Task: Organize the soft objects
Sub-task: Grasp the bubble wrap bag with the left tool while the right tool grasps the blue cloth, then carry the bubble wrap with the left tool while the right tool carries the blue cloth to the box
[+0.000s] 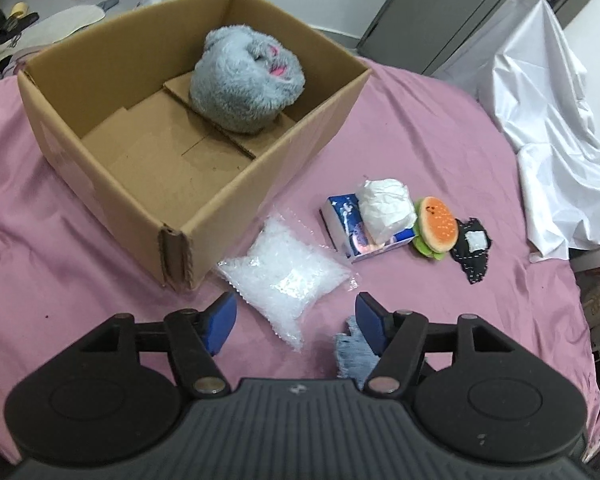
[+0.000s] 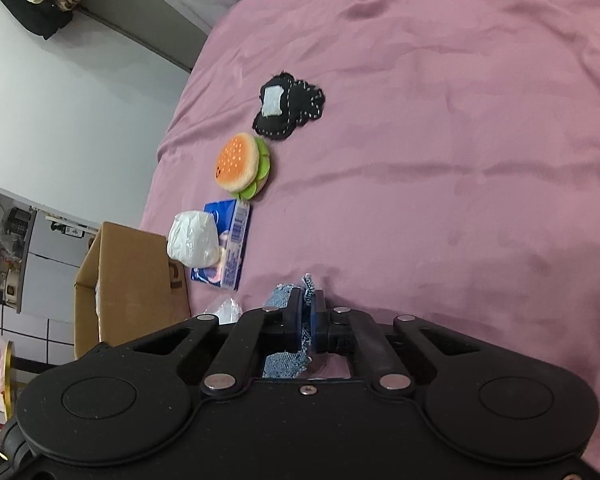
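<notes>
An open cardboard box (image 1: 112, 184) stands on the pink cloth with a grey plush toy (image 1: 246, 84) inside at its far end. My left gripper (image 1: 296, 320) is open and empty above a clear bag of white pellets (image 1: 284, 276). Right of the bag lie a blue tissue pack (image 1: 354, 236) with a white crumpled wad (image 1: 386, 208) on it, a plush burger (image 1: 436, 226) and a black fabric piece (image 1: 472, 252). My right gripper (image 2: 308, 314) is shut on a blue denim scrap (image 2: 284, 364), which also shows in the left wrist view (image 1: 354, 354).
A white plastic sheet (image 1: 548, 120) drapes over the table's far right. The pink cloth (image 2: 460, 160) stretches to the right of the burger (image 2: 240, 166) and black piece (image 2: 288, 108). The box (image 2: 132, 280) is at the left in the right wrist view.
</notes>
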Tool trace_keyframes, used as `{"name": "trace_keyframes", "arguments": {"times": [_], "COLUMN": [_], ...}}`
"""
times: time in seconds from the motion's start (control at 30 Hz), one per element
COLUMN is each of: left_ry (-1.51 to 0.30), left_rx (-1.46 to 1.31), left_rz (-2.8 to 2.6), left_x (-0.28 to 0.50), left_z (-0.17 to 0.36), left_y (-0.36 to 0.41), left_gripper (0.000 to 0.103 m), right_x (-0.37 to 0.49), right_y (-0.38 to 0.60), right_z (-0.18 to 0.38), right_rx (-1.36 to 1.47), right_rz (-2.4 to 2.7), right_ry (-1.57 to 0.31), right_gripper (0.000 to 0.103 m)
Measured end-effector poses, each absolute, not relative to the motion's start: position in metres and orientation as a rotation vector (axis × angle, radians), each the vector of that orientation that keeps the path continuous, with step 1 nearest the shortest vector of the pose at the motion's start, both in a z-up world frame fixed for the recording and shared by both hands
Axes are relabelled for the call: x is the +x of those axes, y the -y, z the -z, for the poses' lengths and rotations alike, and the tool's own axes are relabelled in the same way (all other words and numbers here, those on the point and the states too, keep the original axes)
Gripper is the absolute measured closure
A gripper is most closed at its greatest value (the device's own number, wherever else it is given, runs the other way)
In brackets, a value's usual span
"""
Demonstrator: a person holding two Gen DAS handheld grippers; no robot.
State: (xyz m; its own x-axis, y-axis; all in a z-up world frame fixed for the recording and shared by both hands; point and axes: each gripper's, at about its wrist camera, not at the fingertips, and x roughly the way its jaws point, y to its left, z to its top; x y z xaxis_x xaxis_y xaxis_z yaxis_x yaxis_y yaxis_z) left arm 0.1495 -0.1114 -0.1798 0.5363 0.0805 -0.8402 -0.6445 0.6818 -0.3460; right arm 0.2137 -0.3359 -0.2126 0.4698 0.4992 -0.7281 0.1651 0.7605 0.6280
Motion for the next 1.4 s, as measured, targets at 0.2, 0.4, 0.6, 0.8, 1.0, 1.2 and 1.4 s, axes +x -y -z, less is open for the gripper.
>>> {"name": "trace_keyframes", "arguments": {"times": [0.2, 0.4, 0.6, 0.8, 1.0, 1.2, 1.4], "left_ry": [-0.955, -0.964, -0.942, -0.917, -0.883, -0.871, -0.864], "left_rx": [-0.737, -0.721, -0.721, -0.762, -0.822, -0.811, -0.804], "left_rz": [-0.522, -0.509, -0.49, -0.432, -0.388, -0.339, -0.316], "left_x": [0.157, 0.164, 0.162, 0.156, 0.147, 0.142, 0.131], "left_z": [0.197, 0.209, 0.211, 0.21, 0.21, 0.206, 0.195], "left_y": [0.102, 0.098, 0.092, 0.089, 0.084, 0.086, 0.086], "left_gripper": [0.037, 0.037, 0.048, 0.069, 0.072, 0.072, 0.072], "right_x": [0.213, 0.212, 0.214, 0.214, 0.216, 0.217, 0.215], "right_y": [0.341, 0.343, 0.34, 0.327, 0.317, 0.313, 0.304], "right_z": [0.21, 0.205, 0.213, 0.212, 0.214, 0.216, 0.215], "right_rx": [0.697, 0.678, 0.708, 0.694, 0.665, 0.639, 0.559], "right_rz": [-0.195, -0.206, -0.242, -0.301, -0.329, -0.339, -0.326], "right_ry": [-1.042, -1.03, -1.1, -1.124, -1.136, -1.137, -1.13], "right_gripper": [0.1, 0.1, 0.093, 0.06, 0.052, 0.052, 0.079]}}
